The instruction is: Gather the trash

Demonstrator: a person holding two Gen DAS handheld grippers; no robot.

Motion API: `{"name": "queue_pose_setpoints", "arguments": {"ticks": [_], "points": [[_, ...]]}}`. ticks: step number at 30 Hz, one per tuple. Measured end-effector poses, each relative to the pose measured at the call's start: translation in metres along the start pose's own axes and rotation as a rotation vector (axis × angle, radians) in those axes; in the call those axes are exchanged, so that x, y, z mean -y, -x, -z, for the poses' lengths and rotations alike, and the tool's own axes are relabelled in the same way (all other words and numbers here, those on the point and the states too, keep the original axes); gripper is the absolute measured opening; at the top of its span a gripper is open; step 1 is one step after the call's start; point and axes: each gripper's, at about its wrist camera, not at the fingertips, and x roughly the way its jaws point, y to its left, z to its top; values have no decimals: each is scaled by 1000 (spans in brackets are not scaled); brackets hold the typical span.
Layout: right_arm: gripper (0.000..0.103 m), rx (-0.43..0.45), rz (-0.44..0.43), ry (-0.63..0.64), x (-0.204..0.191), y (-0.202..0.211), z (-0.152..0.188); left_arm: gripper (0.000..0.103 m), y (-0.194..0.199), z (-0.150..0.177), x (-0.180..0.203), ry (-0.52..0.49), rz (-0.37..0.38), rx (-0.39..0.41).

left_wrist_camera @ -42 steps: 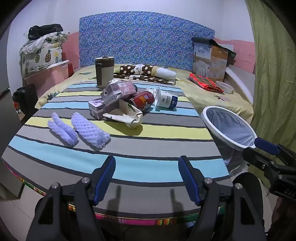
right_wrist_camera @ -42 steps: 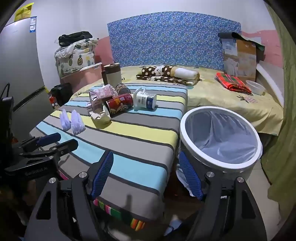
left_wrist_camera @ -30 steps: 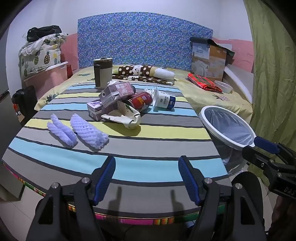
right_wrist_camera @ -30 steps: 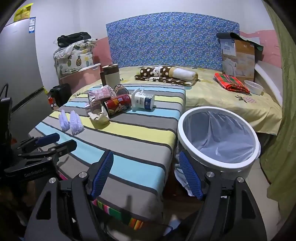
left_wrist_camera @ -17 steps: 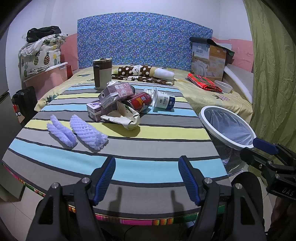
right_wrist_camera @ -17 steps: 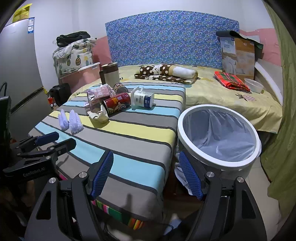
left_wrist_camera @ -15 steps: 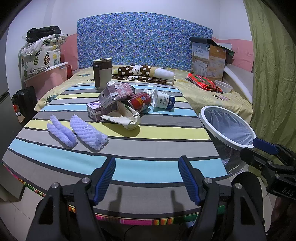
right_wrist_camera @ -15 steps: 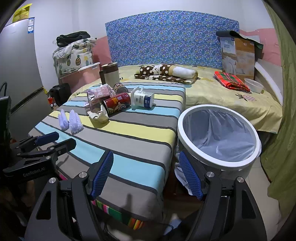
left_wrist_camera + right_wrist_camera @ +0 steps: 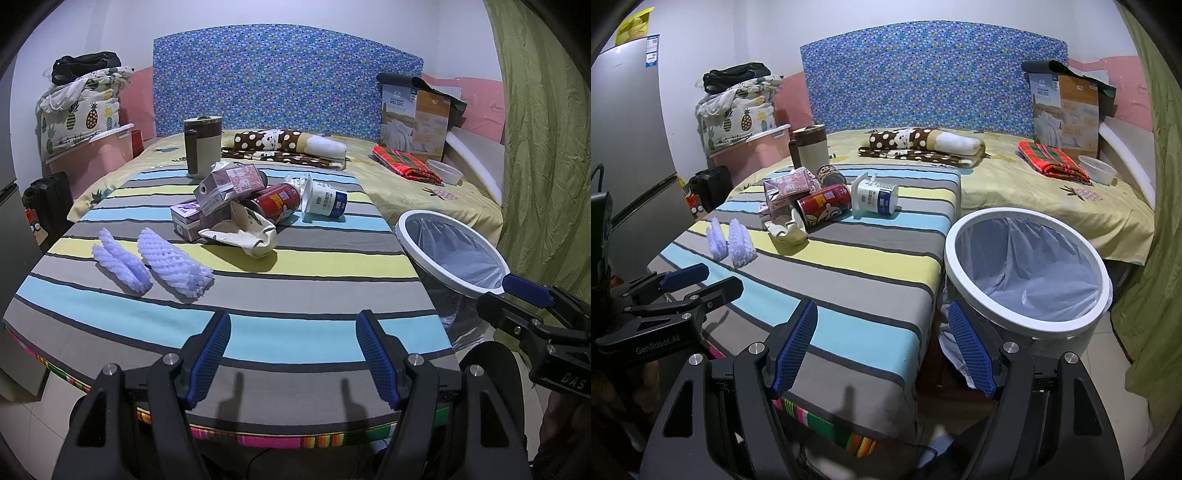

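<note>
Evidently nothing has been collected yet: the trash lies in a loose heap toward the far end of the striped table [image 9: 295,291], and both grippers hang back at the near edge. The left gripper [image 9: 293,354] has its fingers spread wide and empty; the right gripper [image 9: 882,350] likewise gapes with nothing between its fingers, poised over the table corner beside the bin. In the heap, a red can [image 9: 279,201] lies on its side touching a pink carton [image 9: 229,184] and a crumpled paper bag [image 9: 243,230]; a white yogurt cup [image 9: 325,203] lies just beside them. Two foam fruit nets [image 9: 173,266] sit apart, nearer the left gripper, probably the easiest first pick. The white-rimmed bin [image 9: 1028,275] stands against the table's right side, handy for drops; its liner looks empty.
</note>
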Motion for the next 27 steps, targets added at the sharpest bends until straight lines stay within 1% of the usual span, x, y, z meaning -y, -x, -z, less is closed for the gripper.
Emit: {"name": "queue_pose_setpoints", "arguments": {"ticks": [27], "points": [[75,-1,0,-2,0,0,1,72,0,-1,6,-4,5,-2]]}}
